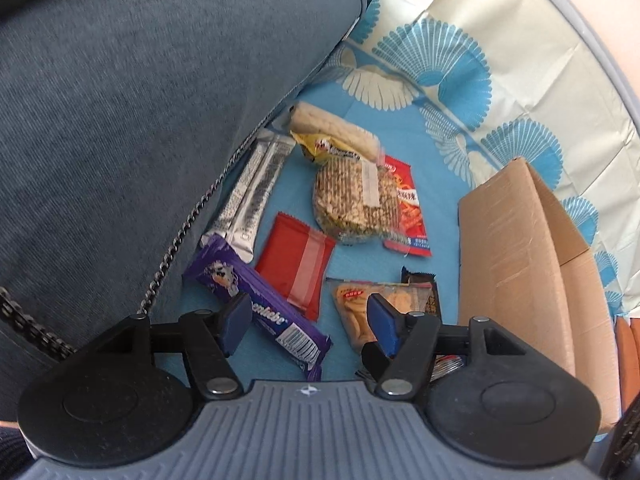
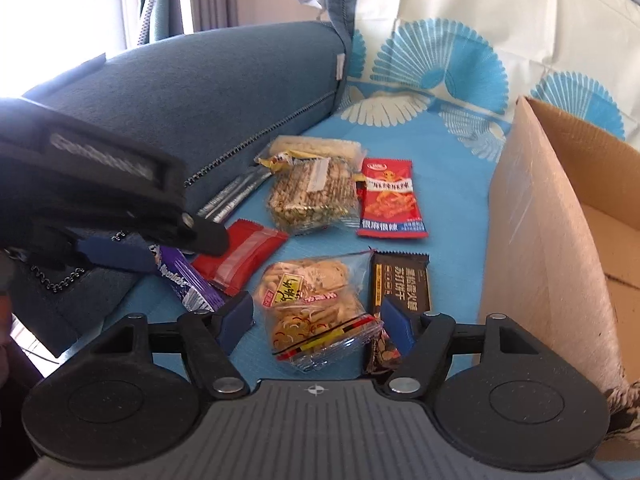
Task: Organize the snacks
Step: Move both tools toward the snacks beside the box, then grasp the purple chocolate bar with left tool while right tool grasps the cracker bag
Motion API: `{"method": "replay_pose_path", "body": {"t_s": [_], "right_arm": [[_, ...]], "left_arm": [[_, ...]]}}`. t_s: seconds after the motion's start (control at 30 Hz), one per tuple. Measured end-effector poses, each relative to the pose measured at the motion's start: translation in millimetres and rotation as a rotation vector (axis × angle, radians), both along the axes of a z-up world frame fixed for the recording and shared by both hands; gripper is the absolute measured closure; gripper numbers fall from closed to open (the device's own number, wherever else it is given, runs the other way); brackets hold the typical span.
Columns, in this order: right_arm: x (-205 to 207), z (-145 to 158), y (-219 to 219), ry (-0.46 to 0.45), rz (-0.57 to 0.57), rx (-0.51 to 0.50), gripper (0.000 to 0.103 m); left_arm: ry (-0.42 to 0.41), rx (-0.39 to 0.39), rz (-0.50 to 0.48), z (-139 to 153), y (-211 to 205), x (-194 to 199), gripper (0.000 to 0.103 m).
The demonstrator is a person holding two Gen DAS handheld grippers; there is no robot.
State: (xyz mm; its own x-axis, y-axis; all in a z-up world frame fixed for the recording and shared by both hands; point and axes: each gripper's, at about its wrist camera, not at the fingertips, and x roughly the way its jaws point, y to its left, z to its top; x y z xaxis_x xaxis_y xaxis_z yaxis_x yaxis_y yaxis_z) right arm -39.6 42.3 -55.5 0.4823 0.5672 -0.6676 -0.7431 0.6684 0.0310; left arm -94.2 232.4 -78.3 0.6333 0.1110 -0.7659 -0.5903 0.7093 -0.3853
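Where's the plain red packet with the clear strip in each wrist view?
Left wrist: red packet centre, beside the purple cookie bar.
Right wrist: red packet left of centre, partly behind the left tongs.
Shared landmark: cardboard box at right.

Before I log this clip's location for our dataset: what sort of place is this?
Probably a living room at home: snack packets lie on a blue fan-patterned cloth spread over what looks like a sofa, beside a grey-blue cushion. Curtains hang at a bright window behind, and a cardboard box stands open alongside.
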Motion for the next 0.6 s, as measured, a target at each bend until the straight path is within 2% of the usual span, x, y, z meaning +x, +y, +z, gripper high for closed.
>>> {"method": "replay_pose_path", "body": {"t_s": [0.07, 0.17, 0.47, 0.5, 0.53, 0.6], "right_arm": [[-0.7, 0.1, 0.0, -0.008, 0.007, -0.004, 0.036], [-1.2, 0.4, -0.9, -0.013, 0.012, -0.003, 0.037], [-11.1, 4.0, -2.8, -0.056, 0.060, -0.018, 0.047], [-12.9, 4.8, -3.0, -0.060, 0.069, -0.018, 0.051], [-14.9, 5.5, -2.6, -0.064, 0.078, -0.025, 0.068], [-19.3, 7.4, -3.5, -0.068, 0.089, -0.030, 0.069]], "left_arm": [[0.010, 0.008, 0.003, -2.4, -1.7, 1.8, 0.034], [0.016, 0.024, 0.008, -3.8, -2.5, 3.0, 0.034], [0.033, 0.016, 0.025, -12.5, 1.9, 10.4, 0.034], [0.034, 0.016, 0.027, -13.4, 2.1, 11.0, 0.034], [0.037, 0.017, 0.028, -14.3, 2.1, 11.7, 0.034], [0.035, 0.024, 0.033, -15.0, 2.1, 11.8, 0.035]]}}
